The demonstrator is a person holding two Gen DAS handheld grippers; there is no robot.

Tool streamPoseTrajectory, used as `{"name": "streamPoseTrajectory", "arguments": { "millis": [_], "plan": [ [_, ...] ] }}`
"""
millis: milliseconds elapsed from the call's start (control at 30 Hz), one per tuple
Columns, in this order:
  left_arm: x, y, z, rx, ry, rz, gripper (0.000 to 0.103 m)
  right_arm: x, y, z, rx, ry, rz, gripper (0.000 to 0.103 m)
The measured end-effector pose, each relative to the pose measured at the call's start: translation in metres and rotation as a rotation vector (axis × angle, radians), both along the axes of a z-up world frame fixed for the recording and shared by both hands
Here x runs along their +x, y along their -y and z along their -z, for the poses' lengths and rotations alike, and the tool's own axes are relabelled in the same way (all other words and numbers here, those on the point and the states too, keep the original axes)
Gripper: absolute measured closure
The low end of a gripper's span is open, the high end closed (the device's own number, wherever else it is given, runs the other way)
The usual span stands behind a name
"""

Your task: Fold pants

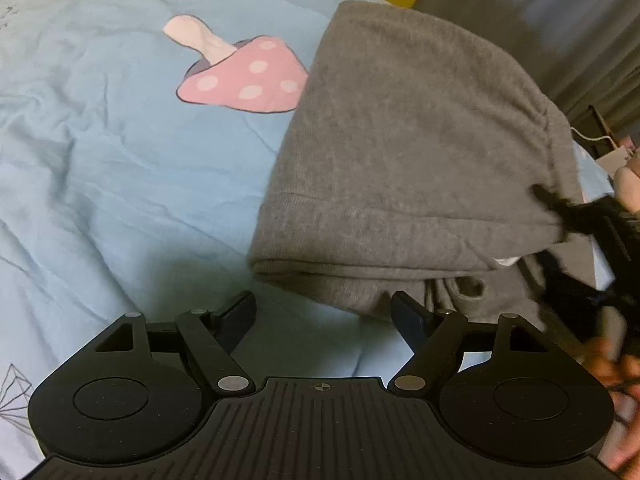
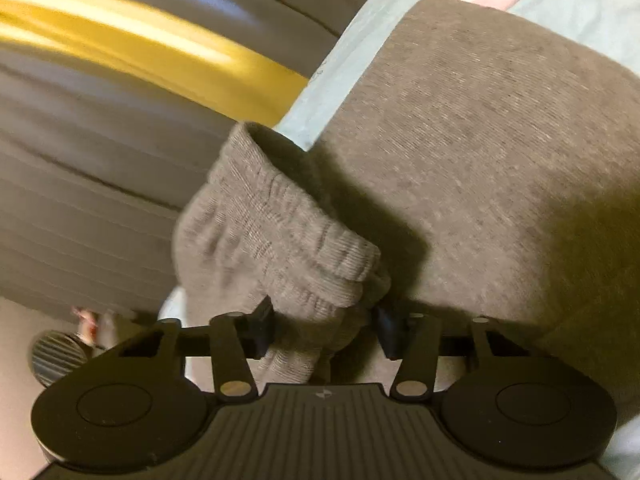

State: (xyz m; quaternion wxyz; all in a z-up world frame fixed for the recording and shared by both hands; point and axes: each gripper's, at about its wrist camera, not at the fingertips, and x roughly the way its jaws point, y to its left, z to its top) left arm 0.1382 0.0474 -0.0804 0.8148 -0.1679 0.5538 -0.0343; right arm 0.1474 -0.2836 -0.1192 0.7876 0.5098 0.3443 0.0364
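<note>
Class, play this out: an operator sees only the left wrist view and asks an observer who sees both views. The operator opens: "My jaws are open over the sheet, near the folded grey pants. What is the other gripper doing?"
Observer: The right gripper has bunched fabric of the grey pants between its fingers; they look pressed on it.
Operator: Which part of the pants?
Observer: The gathered, ribbed band, lifted up from the flat fold.
Operator: What lies beyond that edge?
Observer: A yellow stripe among grey surfaces, blurred, off the blue sheet.
</note>
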Motion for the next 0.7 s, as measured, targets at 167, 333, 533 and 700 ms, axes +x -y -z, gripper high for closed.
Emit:
{"name": "streamPoseTrajectory", "arguments": {
  "millis": [167,333,533,700],
  "plan": [
    [-0.003,0.003,-0.002,0.032,-0.001,-0.009,0.024,-0.026,0.007,-0.055,0.03,0.22,-0.016,0.068],
    [-0.009,-0.01,-0.007,-0.039,0.054,-0.126,0.043,-0.05,0.025,-0.071,-0.003,0.282,0.013,0.068],
    [-0.012,-0.006,-0.009,-0.147,0.086,-0.063,0.063,-0.054,0.064,-0.027,-0.003,0.033,0.129,0.052],
    [-0.007,-0.01,0.0,-0.162,-0.001,-0.083,0.04,-0.053,0.072,0.003,0.094,-0.022,0.172,0.039]
  ]
}}
